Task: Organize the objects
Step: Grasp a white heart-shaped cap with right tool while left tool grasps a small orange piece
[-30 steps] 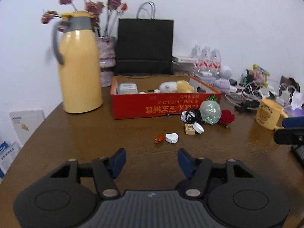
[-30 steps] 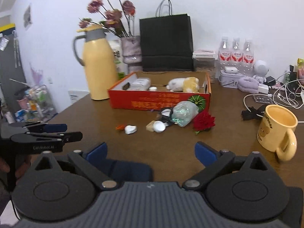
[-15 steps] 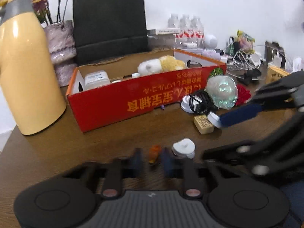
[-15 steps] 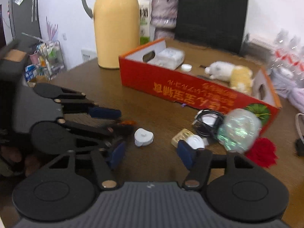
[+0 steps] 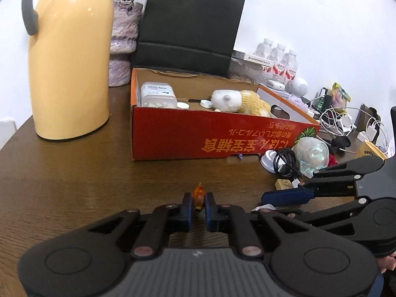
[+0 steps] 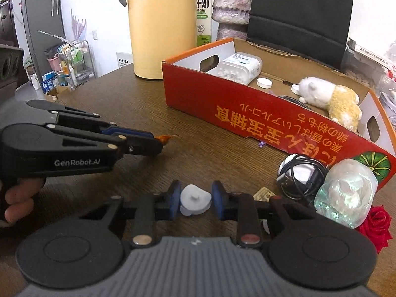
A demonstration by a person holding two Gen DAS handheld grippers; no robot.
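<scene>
My left gripper (image 5: 198, 206) is shut on a small orange trinket (image 5: 198, 196), held just above the brown table; it also shows in the right wrist view (image 6: 165, 138). My right gripper (image 6: 195, 199) is shut on a white heart-shaped piece (image 6: 195, 198) low over the table. The open red cardboard box (image 5: 188, 138) stands ahead of both grippers, holding a clear plastic case (image 5: 158, 95), white caps and a plush toy (image 5: 238, 102).
A tall yellow thermos (image 5: 69, 59) stands left of the box, with a vase and black paper bag (image 5: 190, 24) behind. Right of the box lie a black cable (image 6: 300, 175), an iridescent ornament (image 6: 346, 193), a red rose (image 6: 375, 225) and a small tan block (image 5: 283, 184).
Both grippers moved forward and down to the table. The left closed on the orange trinket, the right closed on the white heart piece. Both were open a second ago.
</scene>
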